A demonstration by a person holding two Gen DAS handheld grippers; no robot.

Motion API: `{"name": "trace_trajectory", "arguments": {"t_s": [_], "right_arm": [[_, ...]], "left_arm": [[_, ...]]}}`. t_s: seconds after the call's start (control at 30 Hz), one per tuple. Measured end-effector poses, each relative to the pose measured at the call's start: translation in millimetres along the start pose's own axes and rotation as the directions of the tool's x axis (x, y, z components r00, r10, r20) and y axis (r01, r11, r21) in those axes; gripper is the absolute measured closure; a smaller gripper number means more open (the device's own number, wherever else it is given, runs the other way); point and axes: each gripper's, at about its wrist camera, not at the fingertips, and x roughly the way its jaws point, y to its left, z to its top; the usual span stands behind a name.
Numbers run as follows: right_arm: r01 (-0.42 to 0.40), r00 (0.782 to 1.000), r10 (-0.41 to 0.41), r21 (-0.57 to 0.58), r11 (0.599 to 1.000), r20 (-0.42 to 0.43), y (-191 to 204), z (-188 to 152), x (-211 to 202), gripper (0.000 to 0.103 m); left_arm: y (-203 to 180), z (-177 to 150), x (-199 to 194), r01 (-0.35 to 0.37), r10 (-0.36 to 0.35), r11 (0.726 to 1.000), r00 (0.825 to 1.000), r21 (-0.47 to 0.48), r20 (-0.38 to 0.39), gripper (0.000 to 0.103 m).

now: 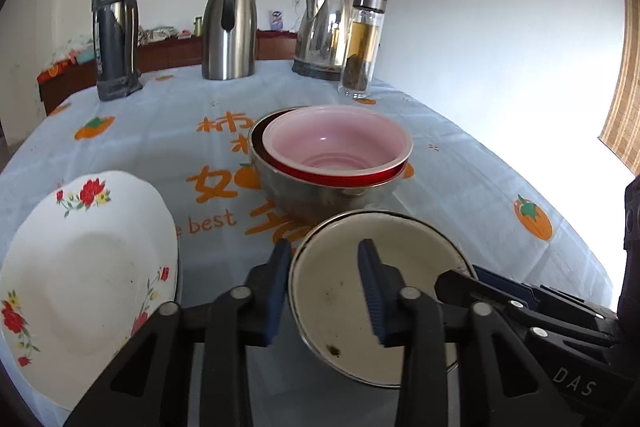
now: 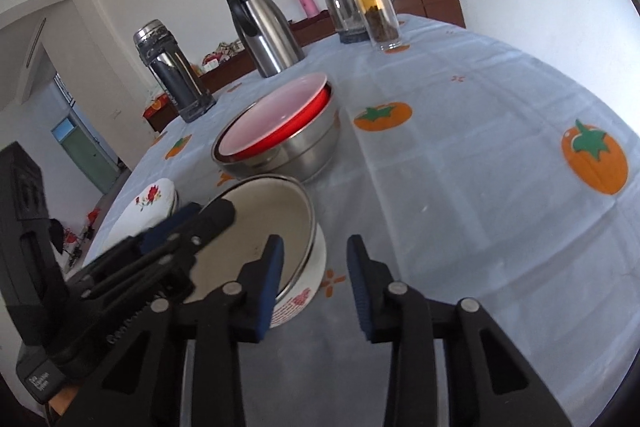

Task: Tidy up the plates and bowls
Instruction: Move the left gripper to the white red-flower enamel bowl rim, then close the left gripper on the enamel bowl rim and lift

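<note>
A cream enamel bowl point(image 1: 340, 291) with a metal rim stands on the table close in front. My left gripper point(image 1: 326, 291) is open, its jaws straddling the bowl's left rim. My right gripper point(image 2: 316, 283) is open, straddling the bowl's point(image 2: 264, 219) right rim. Behind stands a steel bowl point(image 1: 320, 199) with a red-and-pink bowl point(image 1: 336, 143) nested inside; both also show in the right wrist view point(image 2: 304, 151). A white flowered plate point(image 1: 88, 279) lies at the left.
At the table's far edge stand a dark flask point(image 1: 114, 31), a steel carafe point(image 1: 230, 27), a glass kettle point(image 1: 320, 31) and a glass tea bottle point(image 1: 360, 47). The tablecloth point(image 1: 480, 187) has orange fruit prints. A dark sideboard stands behind.
</note>
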Motion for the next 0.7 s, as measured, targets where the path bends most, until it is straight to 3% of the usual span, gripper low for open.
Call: {"name": "trace_trajectory", "arguments": {"t_s": [0.1, 0.23, 0.4, 0.53, 0.7], "right_arm": [[-0.024, 1.0, 0.024, 0.008, 1.0, -0.006, 2, 0, 2, 0.081], [-0.003, 1.0, 0.003, 0.009, 1.0, -0.015, 5, -1, 1, 0.081], [-0.041, 0.999, 0.042, 0.038, 0.998, -0.027, 1, -2, -7, 0.081], [-0.043, 0.999, 0.043, 0.027, 0.999, 0.002, 5, 3, -17, 0.081], [-0.055, 0.997, 0.054, 0.009, 0.998, 0.046, 11, 16, -34, 0.081]], "left_arm": [[6, 0, 0, 0.023, -0.023, 0.999, 1.0, -0.037, 0.003, 0.073], [7, 0, -2, 0.038, -0.038, 0.998, 0.999, -0.045, 0.014, 0.075], [9, 1, -12, 0.065, -0.062, 0.995, 0.997, -0.073, 0.039, 0.075], [-1, 2, -23, 0.034, -0.031, 0.999, 0.996, -0.029, 0.081, 0.075], [3, 15, -31, 0.068, -0.06, 0.996, 0.992, -0.065, 0.11, 0.075]]}}
